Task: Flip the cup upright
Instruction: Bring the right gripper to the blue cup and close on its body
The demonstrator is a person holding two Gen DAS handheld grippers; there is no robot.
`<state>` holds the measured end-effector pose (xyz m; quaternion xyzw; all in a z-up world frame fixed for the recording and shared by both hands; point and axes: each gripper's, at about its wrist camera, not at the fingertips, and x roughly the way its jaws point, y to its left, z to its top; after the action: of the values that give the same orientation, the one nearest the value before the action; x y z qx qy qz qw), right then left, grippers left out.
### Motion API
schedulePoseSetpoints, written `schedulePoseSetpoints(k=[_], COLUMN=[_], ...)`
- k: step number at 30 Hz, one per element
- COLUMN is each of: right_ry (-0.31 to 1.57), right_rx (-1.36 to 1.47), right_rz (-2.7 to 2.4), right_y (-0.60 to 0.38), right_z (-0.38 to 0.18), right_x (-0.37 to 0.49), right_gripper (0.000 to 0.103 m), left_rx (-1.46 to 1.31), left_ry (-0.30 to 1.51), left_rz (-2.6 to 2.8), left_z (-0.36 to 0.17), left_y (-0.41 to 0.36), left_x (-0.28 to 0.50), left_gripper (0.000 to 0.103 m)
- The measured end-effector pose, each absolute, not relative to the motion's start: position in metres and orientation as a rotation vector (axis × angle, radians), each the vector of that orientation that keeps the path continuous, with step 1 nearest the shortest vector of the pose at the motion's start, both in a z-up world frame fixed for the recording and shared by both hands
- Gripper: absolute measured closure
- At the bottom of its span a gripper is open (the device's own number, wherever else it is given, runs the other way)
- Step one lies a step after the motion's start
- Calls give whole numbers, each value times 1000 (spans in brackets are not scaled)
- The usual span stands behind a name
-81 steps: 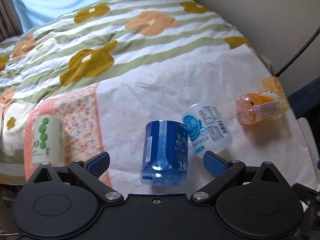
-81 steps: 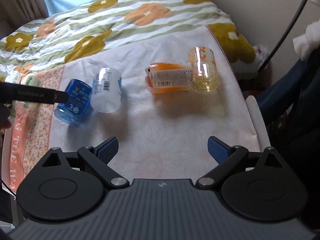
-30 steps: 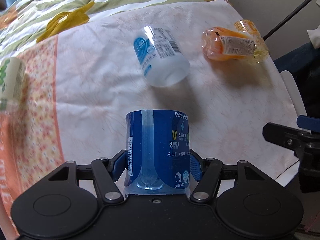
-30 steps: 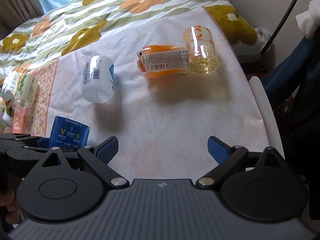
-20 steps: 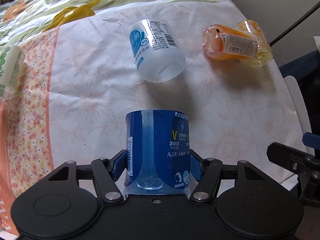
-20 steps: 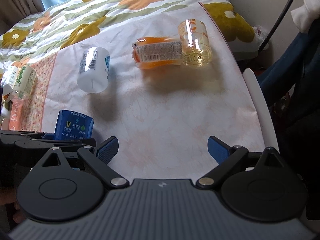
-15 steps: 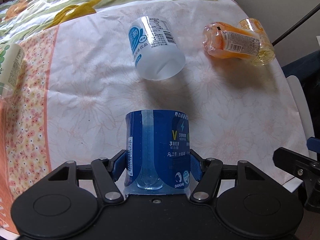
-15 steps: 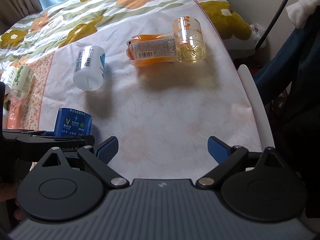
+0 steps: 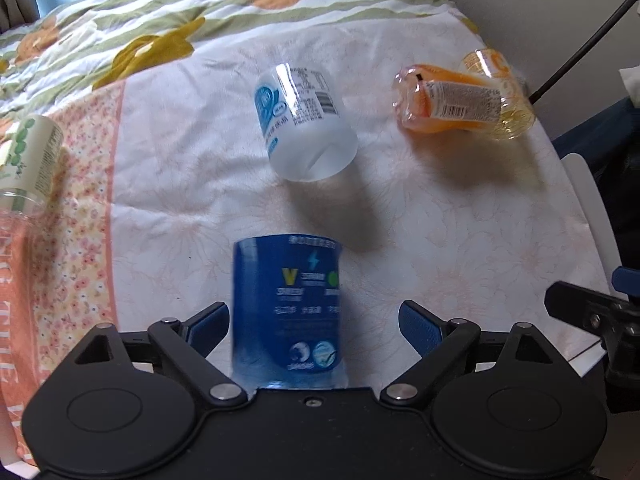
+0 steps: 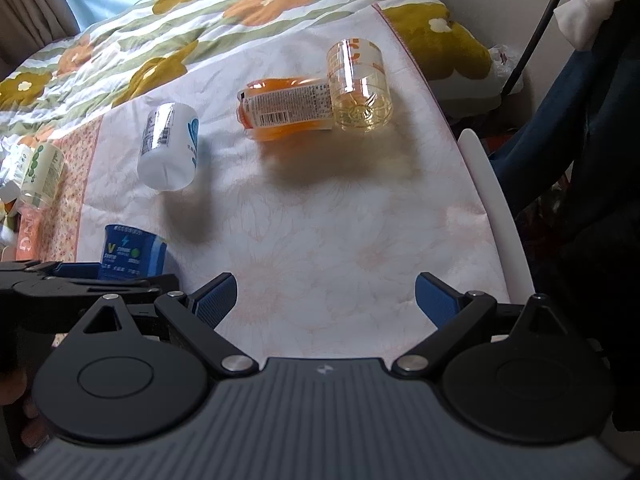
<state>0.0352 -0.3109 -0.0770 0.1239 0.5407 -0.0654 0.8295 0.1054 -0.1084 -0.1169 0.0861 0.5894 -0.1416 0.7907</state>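
The left gripper [image 9: 308, 322] is spread wide around the blue cup [image 9: 287, 308], gripping nothing; the cup stands on the table [image 9: 460, 248], nearer its left finger. Right gripper [image 10: 326, 294] hangs open, empty. Beyond, a white cup [image 9: 306, 124] lies sideways.

Soft daylight, fisheye warp, slight blur

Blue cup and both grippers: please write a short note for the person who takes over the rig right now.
Left gripper: open, fingers either side of the blue cup, which looks upright on the cloth.
Right gripper: open, empty.
Lying on their sides: white cup, orange cup, clear yellow cup, green-dotted cup.
Done: blue cup appears flipped.
Left: back the left gripper away, then the other four cups.
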Motion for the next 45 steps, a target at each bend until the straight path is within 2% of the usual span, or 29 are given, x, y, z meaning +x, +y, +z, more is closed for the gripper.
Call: schedulePoseSetpoints(k=[13,20,33,45], right_ry=[1104,1139,1212,1289], right_rx=[249,289,351,613], right_rz=[-84,17,165,159], right_y=[-293,-267,-185,-128], right_z=[-52,-50,-65,-115], right_x=[47,65,98,141], right_gripper=[0,0,0,0], left_rx=[126,76,-27,-75], left_ry=[1186,1152,1146,1160], left_rz=[-242,-152,0,53], left_z=[-66,-54,-54,-59], left_y=[-54,-11,71,114], left_x=[91,85,70,65], left_gripper=[9,9,9,9])
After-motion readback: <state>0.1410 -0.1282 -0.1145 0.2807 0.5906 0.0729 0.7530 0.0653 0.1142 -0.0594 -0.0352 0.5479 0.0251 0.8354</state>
